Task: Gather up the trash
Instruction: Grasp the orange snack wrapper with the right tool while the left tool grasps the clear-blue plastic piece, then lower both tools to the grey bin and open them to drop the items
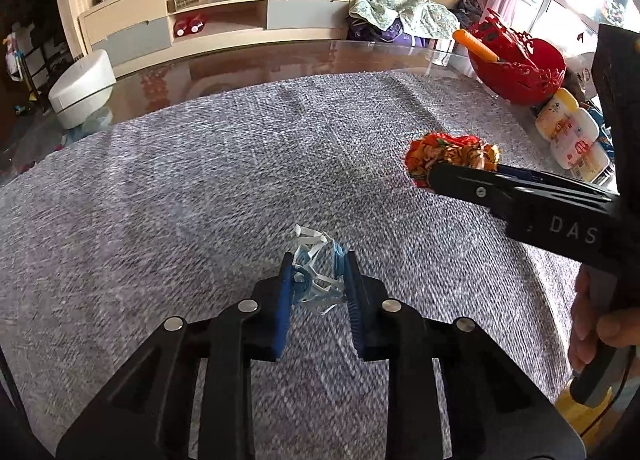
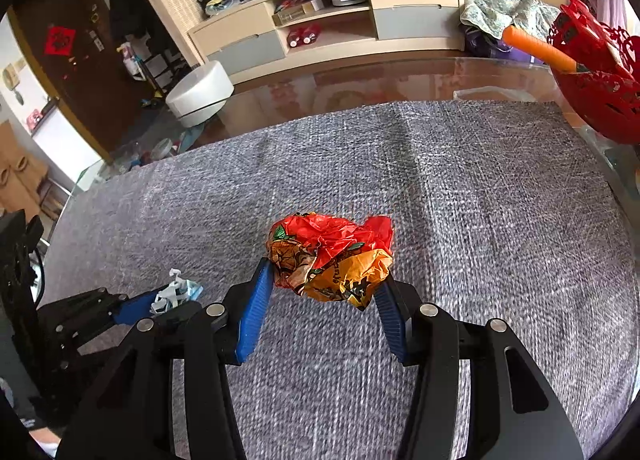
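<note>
The red basket (image 1: 520, 72) holds an orange stick (image 1: 478, 46), possibly a handle; left gripper (image 1: 318, 264) pinches blue-white scrap (image 1: 316, 276), right gripper (image 2: 326, 280) clamps crumpled wrapper (image 2: 332, 256).

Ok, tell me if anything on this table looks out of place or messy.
Two bits of litter on the grey cloth: a crumpled red-orange wrapper between the right gripper pads, and a torn white-blue scrap pinched in the left gripper. An orange-handled tool pokes askew from the red basket.

Glossy crinkled foil wrapper (image 2: 332, 256) on rough woven cloth (image 2: 480, 220).
</note>
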### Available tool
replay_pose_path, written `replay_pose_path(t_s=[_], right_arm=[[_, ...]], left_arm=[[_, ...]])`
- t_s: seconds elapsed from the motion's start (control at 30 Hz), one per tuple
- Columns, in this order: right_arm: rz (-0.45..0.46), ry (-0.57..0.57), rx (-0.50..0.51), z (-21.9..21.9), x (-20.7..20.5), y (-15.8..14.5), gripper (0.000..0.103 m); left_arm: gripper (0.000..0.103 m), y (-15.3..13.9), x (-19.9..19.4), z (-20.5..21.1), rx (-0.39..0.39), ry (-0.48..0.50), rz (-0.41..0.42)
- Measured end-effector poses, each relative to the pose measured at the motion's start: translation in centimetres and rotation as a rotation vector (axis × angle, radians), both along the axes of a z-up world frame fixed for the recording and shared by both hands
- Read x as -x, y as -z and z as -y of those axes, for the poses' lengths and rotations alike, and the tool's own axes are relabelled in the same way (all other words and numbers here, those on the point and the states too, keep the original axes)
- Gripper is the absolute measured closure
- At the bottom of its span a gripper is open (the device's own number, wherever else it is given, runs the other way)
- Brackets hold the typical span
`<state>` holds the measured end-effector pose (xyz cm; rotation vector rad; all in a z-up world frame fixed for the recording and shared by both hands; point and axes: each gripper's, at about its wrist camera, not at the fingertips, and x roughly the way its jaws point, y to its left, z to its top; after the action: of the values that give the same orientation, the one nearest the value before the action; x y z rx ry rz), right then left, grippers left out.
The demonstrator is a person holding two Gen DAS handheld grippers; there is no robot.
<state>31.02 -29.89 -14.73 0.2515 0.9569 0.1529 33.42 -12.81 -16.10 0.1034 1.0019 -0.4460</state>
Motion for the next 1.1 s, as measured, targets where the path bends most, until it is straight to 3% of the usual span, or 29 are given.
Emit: replay_pose_path(t_s=[0.23, 0.63, 1.1], right_arm=[[0.015, -0.01, -0.001, -1.0, 3.5, -2.3, 0.052], [0.052, -0.06, -0.01, -3.9, 14.0, -6.0, 0.051], [-0.017, -0.106, -0.033, -6.3, 24.1, -3.0, 0.051]], left_arm=[[0.081, -2.3, 3.7, -2.1, 0.007, -0.019, 0.021], [0.081, -6.2, 14.6, -4.9, 0.028, -0.046, 0.065], [0.081, -3.3, 27.7, -8.8, 0.052, -0.075, 0.013]])
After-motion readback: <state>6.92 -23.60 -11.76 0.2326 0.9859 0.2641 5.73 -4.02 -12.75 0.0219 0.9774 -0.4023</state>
